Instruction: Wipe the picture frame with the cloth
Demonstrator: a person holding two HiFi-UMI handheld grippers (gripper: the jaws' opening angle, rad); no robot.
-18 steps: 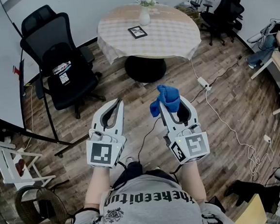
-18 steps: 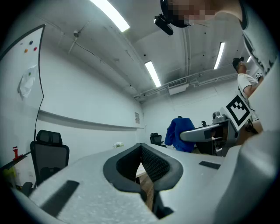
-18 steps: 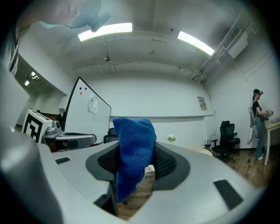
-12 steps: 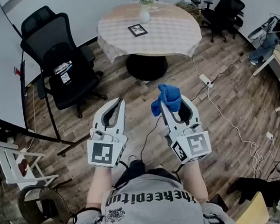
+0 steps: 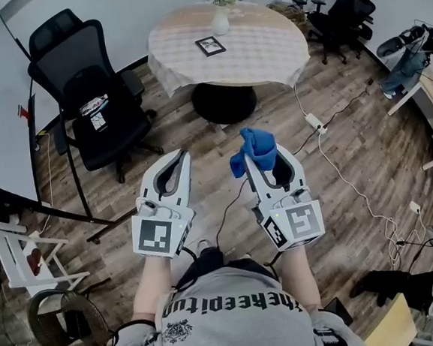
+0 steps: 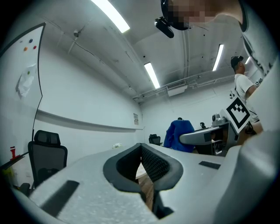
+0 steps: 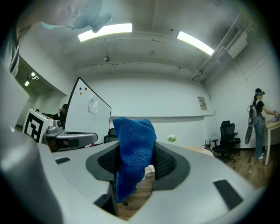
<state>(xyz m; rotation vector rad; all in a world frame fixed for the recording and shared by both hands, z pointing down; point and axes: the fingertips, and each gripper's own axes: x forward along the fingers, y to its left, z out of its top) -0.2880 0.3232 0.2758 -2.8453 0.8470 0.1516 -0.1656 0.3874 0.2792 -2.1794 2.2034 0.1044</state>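
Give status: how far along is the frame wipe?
Done: blue cloth is clamped in the right gripper. In hand: both grippers hover over the floor, short of the round table; left gripper shut, empty. Left: reach the picture frame on the table and wipe it.

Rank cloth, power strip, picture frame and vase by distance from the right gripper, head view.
1. Cloth: clamped in the right gripper.
2. Power strip: on the floor, to its right.
3. Picture frame: on the round table ahead.
4. Vase: behind the frame, table's far edge.
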